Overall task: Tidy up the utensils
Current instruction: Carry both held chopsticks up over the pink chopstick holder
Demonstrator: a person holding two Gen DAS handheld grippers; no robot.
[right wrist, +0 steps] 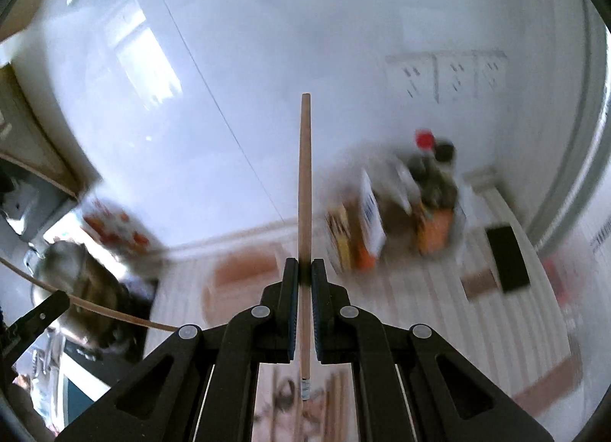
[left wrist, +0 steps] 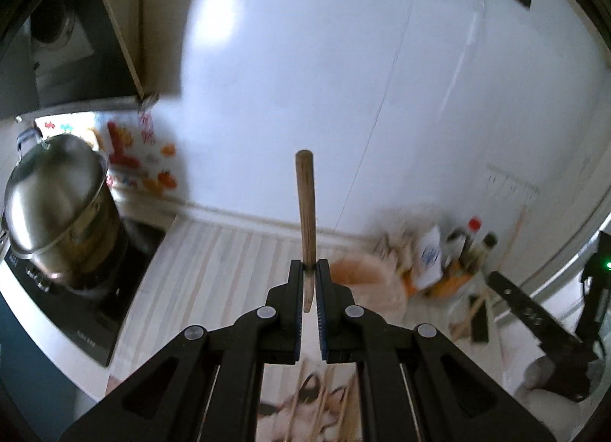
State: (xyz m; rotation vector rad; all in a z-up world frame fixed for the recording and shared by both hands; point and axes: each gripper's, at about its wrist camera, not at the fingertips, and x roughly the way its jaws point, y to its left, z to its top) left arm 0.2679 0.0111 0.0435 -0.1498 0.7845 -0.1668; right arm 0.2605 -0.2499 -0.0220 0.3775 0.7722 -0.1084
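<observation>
My left gripper (left wrist: 310,270) is shut on a thick wooden utensil handle (left wrist: 305,209) that sticks up and forward above the striped counter. My right gripper (right wrist: 304,272) is shut on a long thin wooden stick (right wrist: 305,182) with a metal band at its lower end; it points up toward the white wall. The left gripper also shows at the left edge of the right wrist view (right wrist: 42,314), with its wooden utensil (right wrist: 114,314) running sideways. Several more wooden utensils (left wrist: 324,403) lie on the counter below both grippers, blurred.
A steel pot with a lid (left wrist: 53,205) stands on a black cooktop (left wrist: 103,300) at the left. Bottles and boxes (left wrist: 450,251) crowd the back right corner near wall sockets (right wrist: 450,75). A black flat object (right wrist: 508,258) lies on the striped counter (left wrist: 214,270).
</observation>
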